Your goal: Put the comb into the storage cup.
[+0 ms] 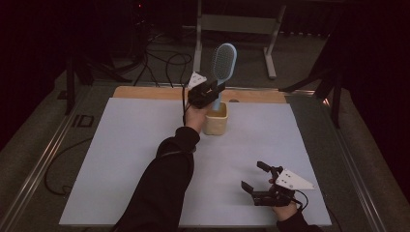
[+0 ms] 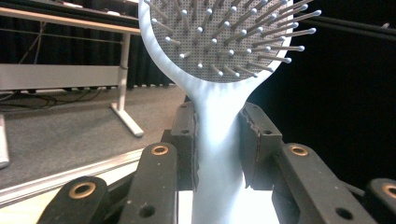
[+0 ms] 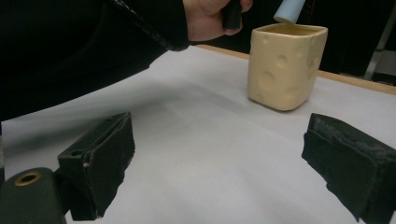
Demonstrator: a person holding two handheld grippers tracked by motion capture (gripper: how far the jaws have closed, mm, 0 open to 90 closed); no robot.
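A pale blue hairbrush stands upright, bristle head up, with my left gripper shut on its handle. In the left gripper view both pads press the hairbrush handle from either side, and the bristle head rises above them. The handle's lower end hangs at the mouth of a cream, dimpled cup at the far middle of the table. My right gripper rests open near the front right, nothing between its pads, facing the cup.
A light grey mat covers the table, with a wooden strip along the far edge. The person's dark sleeve crosses the middle. Beyond the table stand a metal frame and floor cables.
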